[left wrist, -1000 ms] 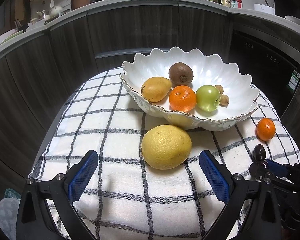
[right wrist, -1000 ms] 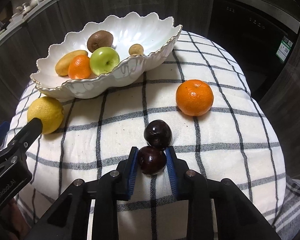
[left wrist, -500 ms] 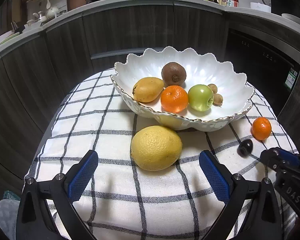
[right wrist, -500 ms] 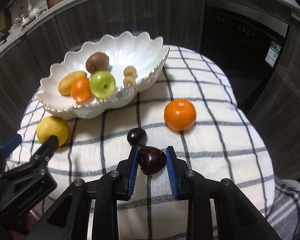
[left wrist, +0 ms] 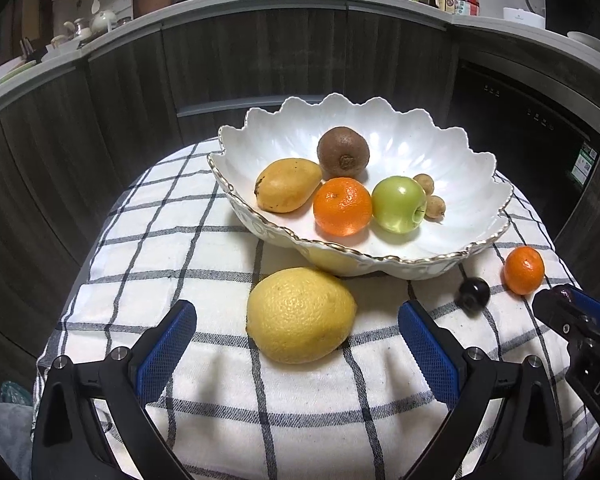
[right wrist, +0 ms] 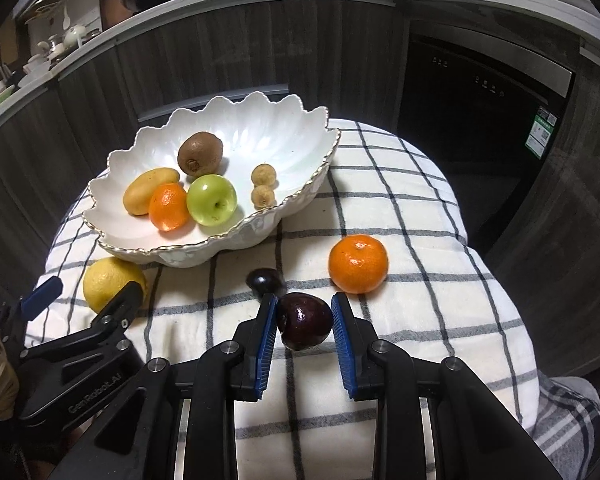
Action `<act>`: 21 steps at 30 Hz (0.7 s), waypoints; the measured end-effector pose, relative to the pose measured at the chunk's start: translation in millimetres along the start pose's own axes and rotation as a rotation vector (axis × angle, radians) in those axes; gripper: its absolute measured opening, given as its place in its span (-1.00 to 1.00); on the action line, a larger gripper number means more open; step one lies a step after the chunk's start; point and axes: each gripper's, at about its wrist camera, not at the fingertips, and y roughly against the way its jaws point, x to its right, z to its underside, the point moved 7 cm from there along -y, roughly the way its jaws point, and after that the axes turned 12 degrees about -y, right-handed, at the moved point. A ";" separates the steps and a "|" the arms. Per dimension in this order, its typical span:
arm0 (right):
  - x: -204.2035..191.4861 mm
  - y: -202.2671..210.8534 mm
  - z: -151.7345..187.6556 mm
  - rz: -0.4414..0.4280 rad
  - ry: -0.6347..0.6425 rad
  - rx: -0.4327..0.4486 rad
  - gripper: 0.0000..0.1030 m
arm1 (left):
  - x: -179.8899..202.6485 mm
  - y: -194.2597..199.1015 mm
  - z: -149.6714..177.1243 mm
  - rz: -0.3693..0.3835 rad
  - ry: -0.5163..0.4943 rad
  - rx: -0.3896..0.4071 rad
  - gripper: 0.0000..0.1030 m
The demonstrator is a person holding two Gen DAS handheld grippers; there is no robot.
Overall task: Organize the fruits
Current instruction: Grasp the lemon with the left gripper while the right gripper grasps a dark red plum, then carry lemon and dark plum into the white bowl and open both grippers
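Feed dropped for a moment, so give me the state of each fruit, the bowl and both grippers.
Right gripper: shut on dark plum.
Left gripper: open, lemon on cloth ahead of it.
Second plum: loose on cloth.
Loose tangerine: on cloth.
Bowl: upright, holding six fruits.

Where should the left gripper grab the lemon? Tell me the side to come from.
Grip the lemon across its short middle, coming from the near side where the open left gripper already faces it. Its long axis lies crosswise; the bowl blocks the far side.
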 end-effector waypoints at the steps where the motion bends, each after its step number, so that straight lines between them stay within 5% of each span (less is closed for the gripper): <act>1: -1.6 -0.4 0.5 -0.002 0.004 -0.001 -0.44 | 0.3 -1.8 -0.1 0.000 0.001 -0.003 0.99; 6: -6.3 -6.1 1.8 -0.008 0.005 -0.012 -0.44 | 1.3 -13.5 -0.7 -0.004 -0.001 -0.022 0.96; 11: -6.7 -11.6 2.4 -0.008 0.003 -0.022 -0.44 | 4.7 -24.3 1.5 0.013 -0.006 -0.048 0.76; 16: -7.4 -14.7 2.2 -0.006 0.002 -0.025 -0.44 | 7.4 -31.1 4.1 0.026 -0.013 -0.078 0.36; 21: -7.8 -14.7 3.1 -0.009 0.003 -0.028 -0.44 | 5.9 -28.8 4.8 0.024 -0.012 -0.071 0.29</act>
